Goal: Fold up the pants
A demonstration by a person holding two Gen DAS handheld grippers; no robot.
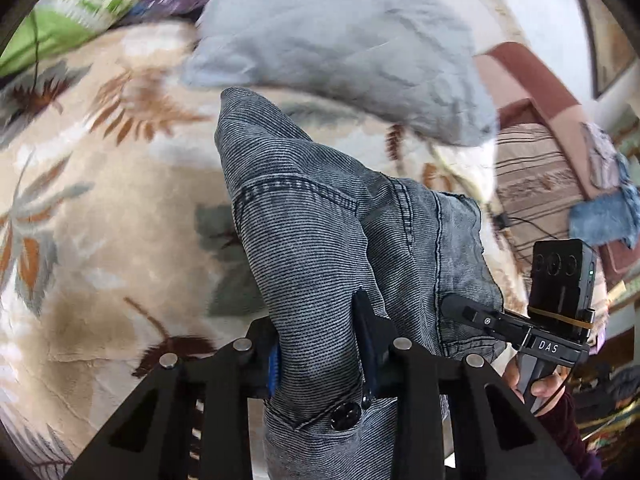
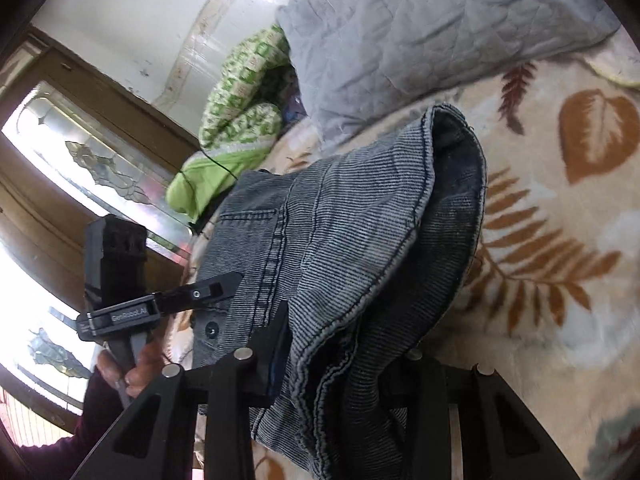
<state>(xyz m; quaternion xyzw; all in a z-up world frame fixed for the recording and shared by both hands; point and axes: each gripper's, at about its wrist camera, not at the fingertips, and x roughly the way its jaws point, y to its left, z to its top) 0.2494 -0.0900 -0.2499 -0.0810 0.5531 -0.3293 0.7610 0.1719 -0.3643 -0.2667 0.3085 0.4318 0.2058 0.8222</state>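
Pants [image 1: 320, 216]: denim, waistband pinched in my left gripper [image 1: 320, 364], the other edge in my right gripper [image 2: 340, 360]; legs trail far, toward bed [image 1: 100, 200].

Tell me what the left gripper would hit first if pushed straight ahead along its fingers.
The left gripper is already shut on the jeans, so it would only push that denim forward. Beyond it, probably the grey pillow on the leaf-print blanket; depth is unclear.
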